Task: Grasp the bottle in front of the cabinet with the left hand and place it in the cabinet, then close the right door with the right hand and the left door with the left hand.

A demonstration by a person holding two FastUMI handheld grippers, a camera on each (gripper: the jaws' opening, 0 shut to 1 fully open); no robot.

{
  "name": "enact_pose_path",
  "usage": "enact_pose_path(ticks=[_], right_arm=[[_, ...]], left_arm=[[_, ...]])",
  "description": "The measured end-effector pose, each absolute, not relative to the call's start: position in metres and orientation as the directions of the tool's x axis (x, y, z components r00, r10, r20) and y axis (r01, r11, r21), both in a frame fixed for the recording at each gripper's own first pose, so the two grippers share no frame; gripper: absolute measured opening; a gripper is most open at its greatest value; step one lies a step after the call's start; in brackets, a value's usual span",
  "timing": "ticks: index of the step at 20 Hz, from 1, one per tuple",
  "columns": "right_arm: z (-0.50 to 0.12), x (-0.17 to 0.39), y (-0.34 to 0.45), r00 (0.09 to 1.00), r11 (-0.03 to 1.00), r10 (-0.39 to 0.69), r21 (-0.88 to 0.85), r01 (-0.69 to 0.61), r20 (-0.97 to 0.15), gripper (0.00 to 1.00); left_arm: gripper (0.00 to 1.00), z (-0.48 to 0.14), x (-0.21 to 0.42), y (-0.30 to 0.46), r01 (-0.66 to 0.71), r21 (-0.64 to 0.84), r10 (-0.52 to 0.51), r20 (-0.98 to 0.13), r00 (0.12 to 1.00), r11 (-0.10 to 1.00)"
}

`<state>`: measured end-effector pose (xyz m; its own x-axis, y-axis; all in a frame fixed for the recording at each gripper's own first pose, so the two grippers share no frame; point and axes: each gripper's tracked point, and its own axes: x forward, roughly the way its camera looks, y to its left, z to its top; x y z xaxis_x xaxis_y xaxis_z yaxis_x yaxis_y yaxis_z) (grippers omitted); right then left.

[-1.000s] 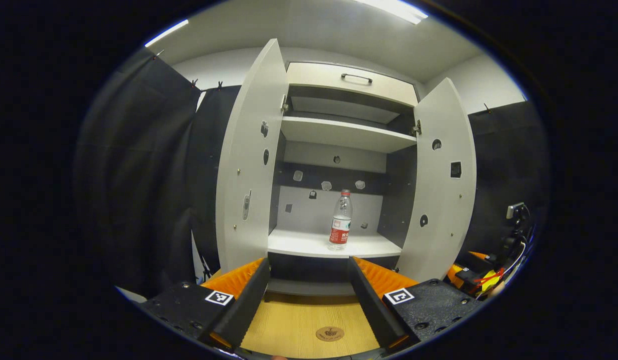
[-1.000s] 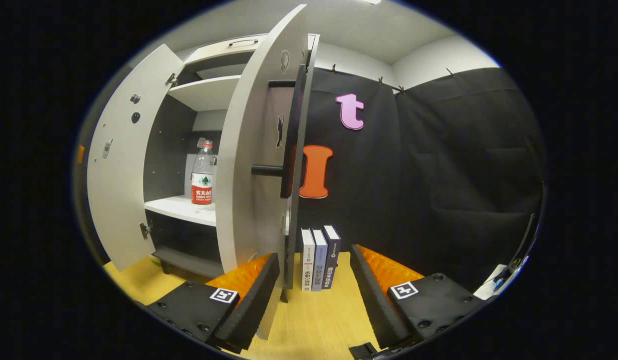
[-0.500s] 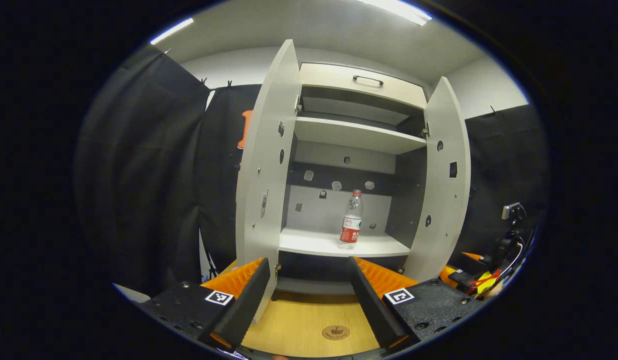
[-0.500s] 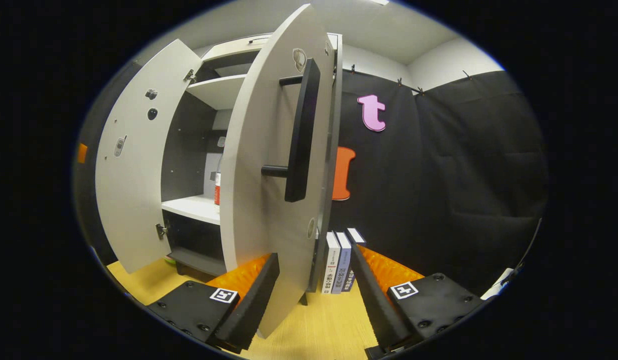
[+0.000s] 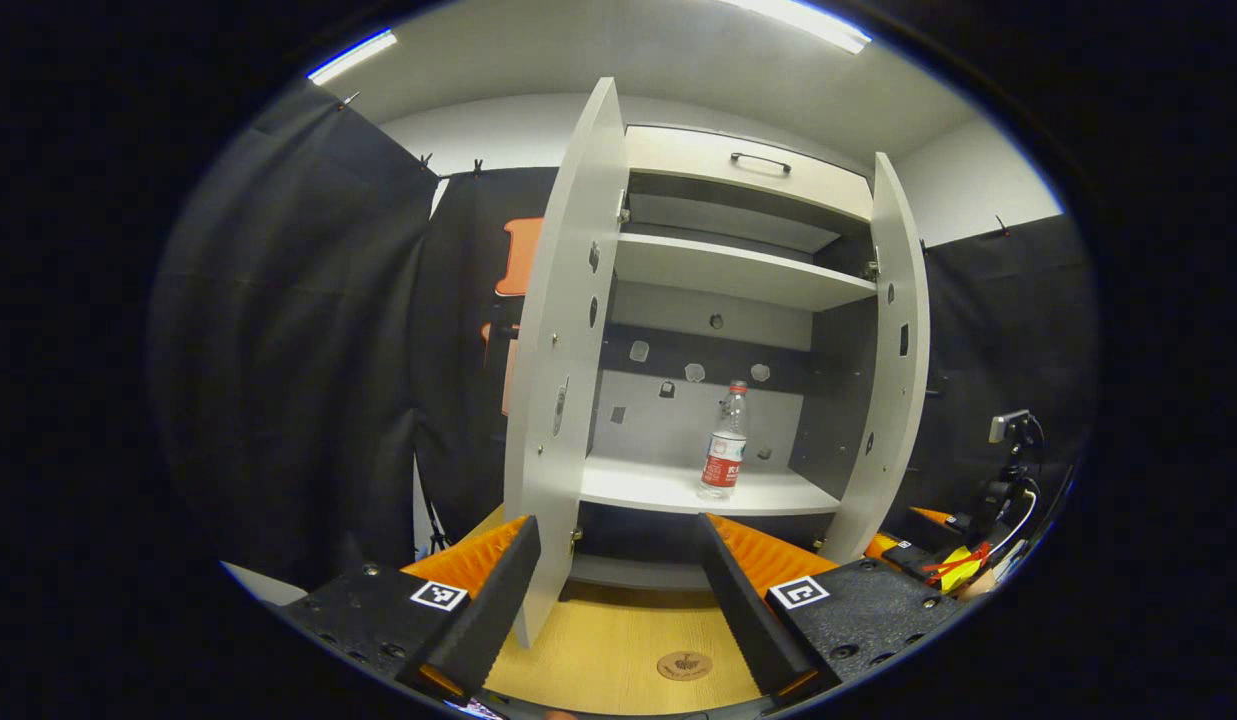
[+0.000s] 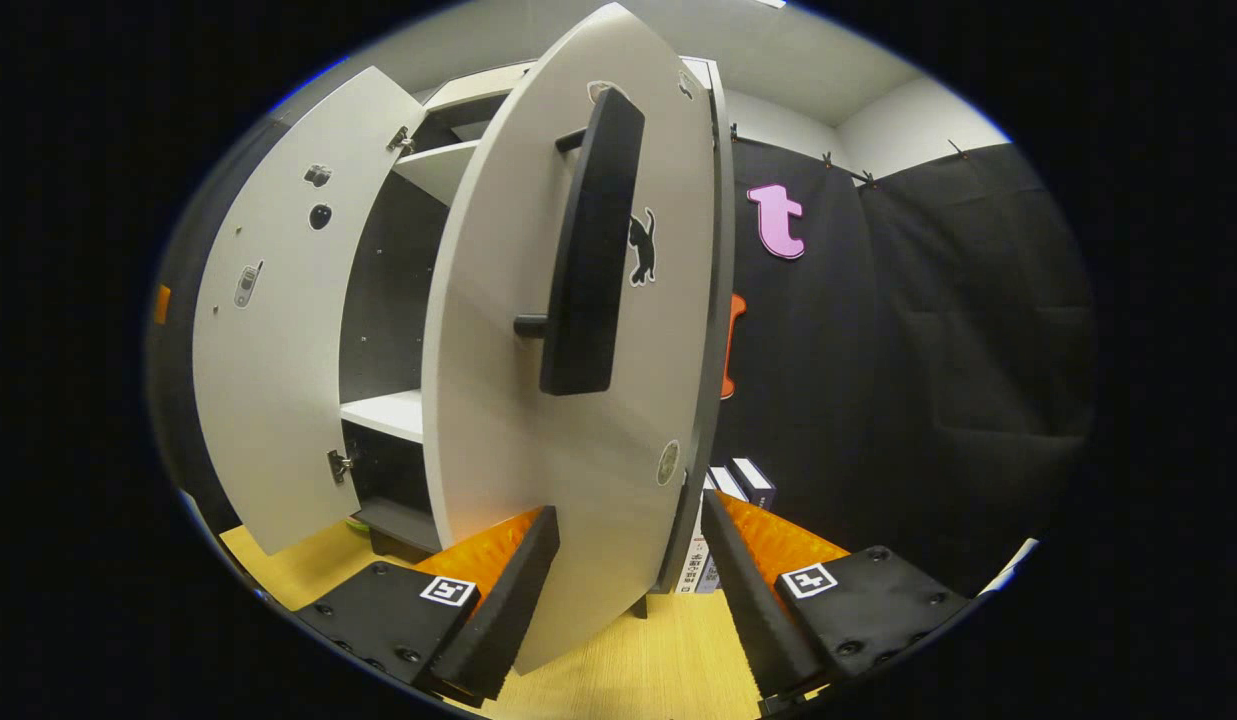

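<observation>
A clear bottle point(image 5: 723, 455) with a red label stands upright on the cabinet's lower shelf point(image 5: 668, 488), right of its middle. Both doors hang open: the left door point(image 5: 568, 380) nearly edge-on, the right door point(image 5: 893, 380) partly swung in. My left gripper point(image 5: 618, 600) is open, held back from the cabinet above the wooden table point(image 5: 608, 655), holding nothing. In the right gripper view the right door's outer face point(image 6: 538, 400) with its black handle point(image 6: 583, 250) looms close. My right gripper point(image 6: 628, 600) is open, with the door's lower edge between its fingers.
A top drawer point(image 5: 748, 165) sits above the upper shelf point(image 5: 728, 270). Books point(image 6: 738, 485) stand on the table behind the right door. The left door's inner face point(image 6: 268, 350) stands at the left. A small camera and cables point(image 5: 1008, 440) sit at the far right.
The right door has swung further toward shut, now hiding the bottle in the right gripper view. My right gripper has come around its outer face. My left gripper has drawn back and to the left.
</observation>
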<state>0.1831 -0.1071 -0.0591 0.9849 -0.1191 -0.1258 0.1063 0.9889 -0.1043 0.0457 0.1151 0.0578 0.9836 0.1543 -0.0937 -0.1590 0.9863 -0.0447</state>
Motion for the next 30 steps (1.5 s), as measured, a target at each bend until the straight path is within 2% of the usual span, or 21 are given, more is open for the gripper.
enact_pose_path(ticks=[8, 9, 12, 30], right_arm=[[-0.073, 0.247, -0.052, 0.991, 0.993, -0.047, -0.111, 0.033, -0.127, 0.87], [-0.072, 0.256, -0.048, 0.992, 0.992, -0.048, -0.123, 0.033, -0.119, 0.95], [-0.073, 0.27, -0.042, 0.992, 0.991, -0.049, -0.132, 0.033, -0.116, 0.95], [-0.075, 0.295, -0.037, 0.99, 0.994, -0.069, -0.098, 0.056, -0.126, 0.95]], left_arm=[[0.95, 0.051, 0.045, 0.145, -0.221, -0.031, 0.216, -0.11, 0.97, 0.975], [0.95, 0.049, 0.045, 0.15, -0.231, -0.028, 0.226, -0.113, 0.967, 0.973], [0.95, 0.044, 0.048, 0.162, -0.254, -0.03, 0.248, -0.119, 0.961, 0.967], [0.95, 0.004, 0.076, 0.265, -0.419, 0.029, 0.418, -0.139, 0.898, 0.908]])
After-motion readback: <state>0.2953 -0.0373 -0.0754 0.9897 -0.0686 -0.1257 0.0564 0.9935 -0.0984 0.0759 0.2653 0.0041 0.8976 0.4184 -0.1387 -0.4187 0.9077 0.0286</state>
